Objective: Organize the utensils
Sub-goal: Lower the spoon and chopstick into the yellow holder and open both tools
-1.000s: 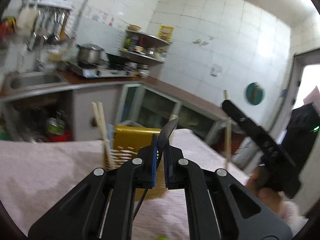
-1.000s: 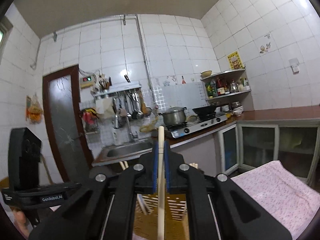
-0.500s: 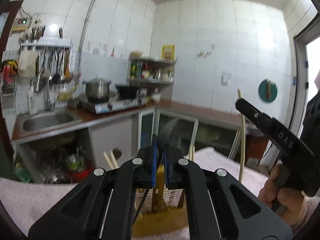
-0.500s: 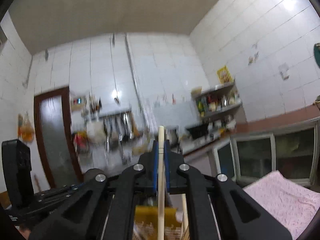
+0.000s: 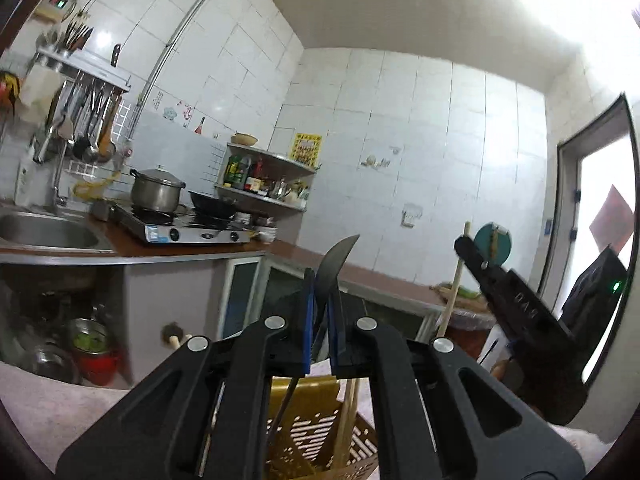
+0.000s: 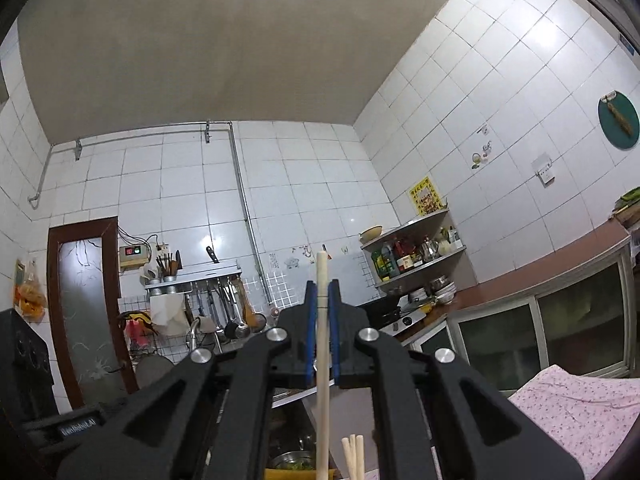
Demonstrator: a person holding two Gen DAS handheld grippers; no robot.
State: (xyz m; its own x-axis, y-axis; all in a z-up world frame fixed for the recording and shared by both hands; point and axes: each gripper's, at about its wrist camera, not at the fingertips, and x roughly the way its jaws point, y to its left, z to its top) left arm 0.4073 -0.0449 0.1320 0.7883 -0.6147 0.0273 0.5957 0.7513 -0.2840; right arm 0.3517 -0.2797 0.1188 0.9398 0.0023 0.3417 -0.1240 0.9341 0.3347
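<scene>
Left gripper [image 5: 320, 316] clamped on a black spoon [image 5: 334, 264], right gripper [image 6: 322, 324] clamped on a chopstick [image 6: 322, 344]; both held above the yellow basket [image 5: 316, 428]. Basket already holds chopsticks [image 6: 354, 454]. Judged midway: neither held piece dropped in yet.

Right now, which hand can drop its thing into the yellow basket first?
Probably left. The left gripper holds its black utensil right above the yellow basket; the right gripper holds its chopstick off to the side.
</scene>
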